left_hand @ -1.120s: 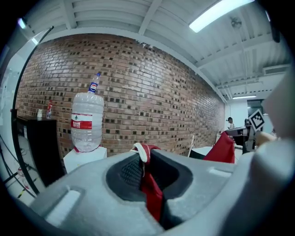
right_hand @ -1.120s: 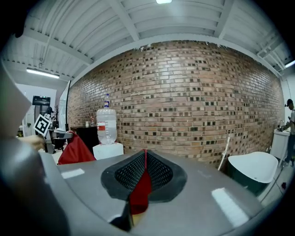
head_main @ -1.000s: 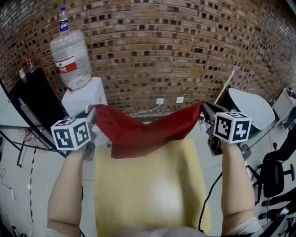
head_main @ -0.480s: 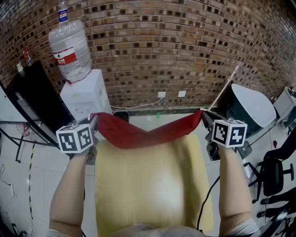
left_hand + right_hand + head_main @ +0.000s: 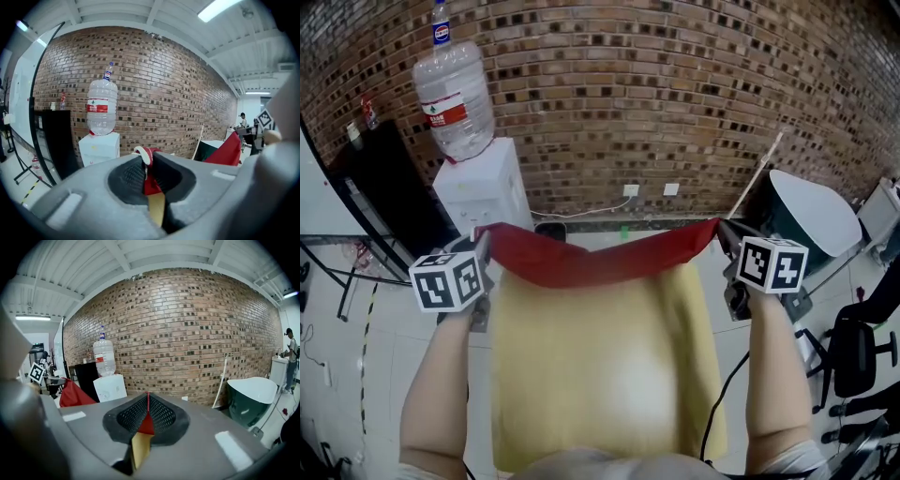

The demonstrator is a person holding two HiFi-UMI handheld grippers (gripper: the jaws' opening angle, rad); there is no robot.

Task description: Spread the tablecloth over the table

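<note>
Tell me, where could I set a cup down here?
The yellow middle of the tablecloth, between the two forearms, is bare. Its far edge is crowded: the red fold hangs there between the left gripper and right gripper.

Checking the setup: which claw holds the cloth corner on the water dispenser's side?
The left claw, shut on the cloth: the dispenser stands beyond it, while the right claw is by the tub.
</note>
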